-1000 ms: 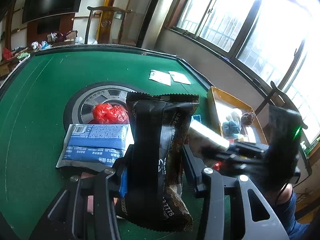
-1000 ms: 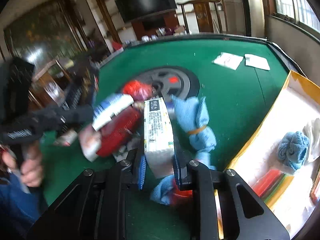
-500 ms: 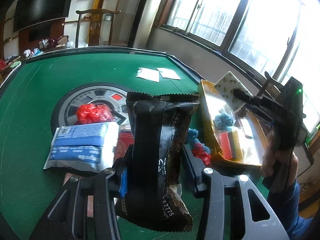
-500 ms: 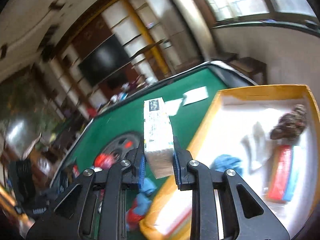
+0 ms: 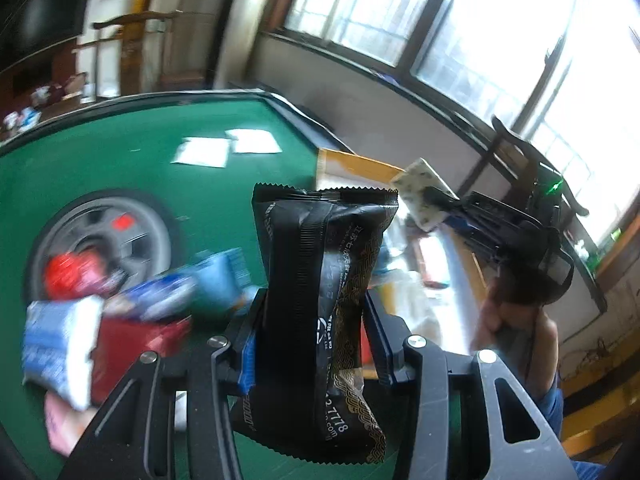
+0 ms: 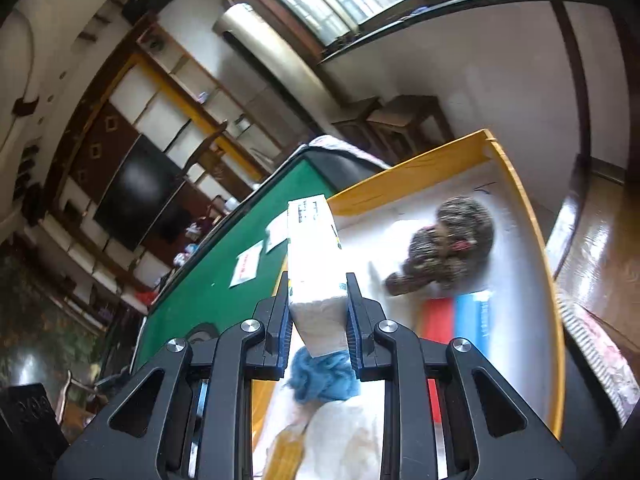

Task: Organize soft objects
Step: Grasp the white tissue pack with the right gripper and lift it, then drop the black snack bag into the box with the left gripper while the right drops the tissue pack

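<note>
Green felt covers the table (image 5: 132, 160), and the yellow-rimmed box (image 6: 516, 184) at its window-side edge serves as the landmark. Farthest left of the box, a heap of blue, white and red packets (image 5: 100, 320) lies on the felt beside the grey wheel print, smeared by blur so that none can be told apart. Nearer the box, the left gripper (image 5: 310, 344) is clamped on a black snack packet (image 5: 324, 280), which stands upright between the pads. Above the box, the right gripper (image 6: 318, 304) is pressed tight on a white tissue pack (image 6: 314, 256), its free end reaching toward the box's far wall.

Judging by the grips, the tissue pack is pinched only near one end and could pivot or land on the rim if let go before it is well inside. The crinkly black packet could slip through the pads, being slick and bulky.

Inside the box, a brown plush toy (image 6: 444, 252) is blurred. The blue yarn bundle (image 6: 320, 372) and the white cloth (image 6: 348, 440) are partly hidden behind the right gripper's frame.
</note>
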{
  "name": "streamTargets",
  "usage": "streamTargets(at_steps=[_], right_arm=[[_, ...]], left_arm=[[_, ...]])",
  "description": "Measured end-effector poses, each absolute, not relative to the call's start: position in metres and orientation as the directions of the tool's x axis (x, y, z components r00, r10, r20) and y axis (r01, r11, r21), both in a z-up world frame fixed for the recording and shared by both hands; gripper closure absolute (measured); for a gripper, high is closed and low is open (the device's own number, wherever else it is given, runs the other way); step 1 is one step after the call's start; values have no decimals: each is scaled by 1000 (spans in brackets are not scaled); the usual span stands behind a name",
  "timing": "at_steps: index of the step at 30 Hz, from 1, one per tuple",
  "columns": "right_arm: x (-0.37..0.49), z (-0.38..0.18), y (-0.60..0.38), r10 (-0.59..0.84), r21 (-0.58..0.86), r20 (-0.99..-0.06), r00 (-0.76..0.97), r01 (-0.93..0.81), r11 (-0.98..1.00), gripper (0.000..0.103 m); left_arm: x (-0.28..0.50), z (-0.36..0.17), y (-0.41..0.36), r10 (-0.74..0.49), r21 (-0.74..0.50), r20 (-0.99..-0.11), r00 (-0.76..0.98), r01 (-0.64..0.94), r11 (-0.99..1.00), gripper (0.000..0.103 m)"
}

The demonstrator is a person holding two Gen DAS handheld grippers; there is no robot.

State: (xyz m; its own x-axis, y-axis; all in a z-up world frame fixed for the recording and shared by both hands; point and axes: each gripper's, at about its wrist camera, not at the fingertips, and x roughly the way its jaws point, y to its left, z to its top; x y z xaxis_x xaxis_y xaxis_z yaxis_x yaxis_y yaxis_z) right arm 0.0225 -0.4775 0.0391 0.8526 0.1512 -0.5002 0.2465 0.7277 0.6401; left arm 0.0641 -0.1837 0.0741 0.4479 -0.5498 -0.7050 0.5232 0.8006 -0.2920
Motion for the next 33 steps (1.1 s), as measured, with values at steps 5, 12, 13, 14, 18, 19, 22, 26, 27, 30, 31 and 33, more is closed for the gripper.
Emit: streamTargets(at_steps=[5, 12, 13, 14, 18, 19, 22, 26, 27, 30, 31, 33], right_arm=[[22, 38, -481, 122, 625, -532, 838, 291, 724, 81], [34, 30, -488, 138, 628, -560, 817, 310, 714, 81], [35, 30, -488, 139, 627, -564, 814, 312, 714, 81], [36, 29, -488, 141, 628, -565, 813, 313, 713, 81], [39, 25, -490, 145, 629, -575, 805, 322, 708, 81], [39, 24, -491, 147, 632, -577, 803, 325, 703, 81], [39, 17, -493, 141, 627, -593, 793, 345, 698, 81], [41, 14, -494, 145, 618, -611, 778, 354, 702, 78], [43, 16, -492, 135, 598, -625, 769, 360, 716, 77], [45, 19, -489, 114, 566, -647, 754, 375, 734, 72], [44, 19, -490, 110, 566, -646, 756, 377, 733, 69], [40, 23, -491, 98, 570, -631, 770, 374, 731, 59]], left_arm=[[93, 67, -240, -548, -290, -752, 366, 562, 774, 57], [141, 47, -303, -481, -247, -814, 325, 556, 793, 57], [147, 43, -309, -473, -244, -822, 316, 554, 796, 57], [152, 40, -312, -469, -246, -827, 310, 550, 798, 57], [172, 24, -322, -465, -281, -844, 268, 516, 809, 57], [173, 22, -325, -462, -282, -845, 267, 511, 812, 57], [179, 17, -332, -469, -298, -845, 257, 501, 812, 56], [177, 16, -335, -475, -305, -843, 250, 505, 807, 55], [176, 15, -335, -471, -306, -848, 241, 504, 808, 54], [177, 16, -333, -478, -317, -847, 232, 501, 805, 54], [176, 18, -331, -479, -315, -845, 237, 502, 805, 54], [175, 22, -330, -486, -320, -840, 241, 504, 803, 54]])
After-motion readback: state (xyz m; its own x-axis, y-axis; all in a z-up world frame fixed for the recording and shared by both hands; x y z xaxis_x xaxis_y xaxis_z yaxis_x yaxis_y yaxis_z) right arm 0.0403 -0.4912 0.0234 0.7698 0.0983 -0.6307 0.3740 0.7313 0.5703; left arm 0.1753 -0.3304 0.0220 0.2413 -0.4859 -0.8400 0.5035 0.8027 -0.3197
